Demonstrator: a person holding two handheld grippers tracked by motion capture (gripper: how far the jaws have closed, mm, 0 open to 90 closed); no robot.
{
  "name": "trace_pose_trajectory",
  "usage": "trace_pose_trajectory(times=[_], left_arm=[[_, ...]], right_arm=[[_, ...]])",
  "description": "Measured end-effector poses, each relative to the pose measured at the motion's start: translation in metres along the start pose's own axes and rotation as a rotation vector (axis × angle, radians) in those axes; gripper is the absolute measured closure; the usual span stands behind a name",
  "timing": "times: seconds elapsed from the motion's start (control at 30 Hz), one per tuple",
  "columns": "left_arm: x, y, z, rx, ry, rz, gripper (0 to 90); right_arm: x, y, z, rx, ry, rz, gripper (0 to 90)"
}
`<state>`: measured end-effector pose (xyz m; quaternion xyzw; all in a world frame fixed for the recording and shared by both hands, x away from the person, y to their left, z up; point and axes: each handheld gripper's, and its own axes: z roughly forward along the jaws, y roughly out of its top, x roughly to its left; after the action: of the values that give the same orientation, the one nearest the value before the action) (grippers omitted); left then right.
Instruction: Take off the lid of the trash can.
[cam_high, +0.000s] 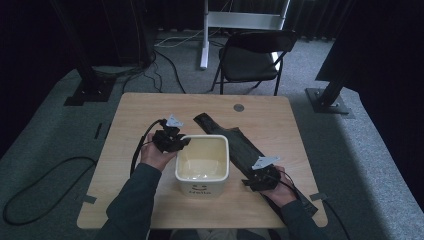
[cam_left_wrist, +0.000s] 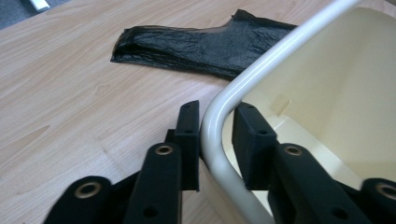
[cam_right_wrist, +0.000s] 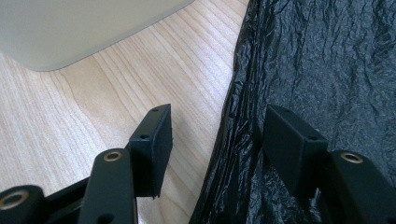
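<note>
A cream square bin (cam_high: 202, 137) stands in the middle of the wooden table (cam_high: 130, 150). My left gripper (cam_high: 181, 142) is at the bin's far left corner. In the left gripper view its jaws (cam_left_wrist: 217, 108) straddle the bin's rim (cam_left_wrist: 280, 46): one pad lies against the outside and a thin gap shows at the inner pad. A black plastic bag (cam_high: 240, 145) lies flat, running diagonally to the right of the bin. My right gripper (cam_high: 252, 180) is low over the bag's near part. It stands open (cam_right_wrist: 219, 112) across the bag's edge (cam_right_wrist: 327, 60), with one pad over wood.
A small grey disc (cam_high: 239, 107) lies near the table's far edge. A black folding chair (cam_high: 252, 55) stands beyond the table, with cables and stand feet on the carpet. In the right gripper view the bin's outer wall (cam_right_wrist: 70, 28) lies close ahead at the left.
</note>
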<state>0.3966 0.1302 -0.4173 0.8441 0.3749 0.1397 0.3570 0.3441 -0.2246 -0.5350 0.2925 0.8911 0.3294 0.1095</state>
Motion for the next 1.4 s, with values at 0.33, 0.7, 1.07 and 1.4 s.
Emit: trace_pose_trajectory(times=[0.33,0.7,1.07,1.4], left_arm=[[-0.009,0.007,0.009,-0.010,0.029,-0.044,74.5],[-0.009,0.010,0.007,-0.043,0.003,-0.081,74.7],[-0.007,0.008,-0.012,-0.098,0.008,-0.087,75.6],[0.010,0.001,-0.040,-0.120,0.050,-0.097,76.4]], right_arm=[[0.000,0.000,0.000,0.000,0.002,0.002,42.5],[0.000,-0.001,-0.001,-0.001,0.003,0.000,42.5],[0.000,-0.001,-0.001,-0.002,0.003,-0.001,42.4],[0.000,-0.001,0.000,-0.006,0.003,0.001,42.4]])
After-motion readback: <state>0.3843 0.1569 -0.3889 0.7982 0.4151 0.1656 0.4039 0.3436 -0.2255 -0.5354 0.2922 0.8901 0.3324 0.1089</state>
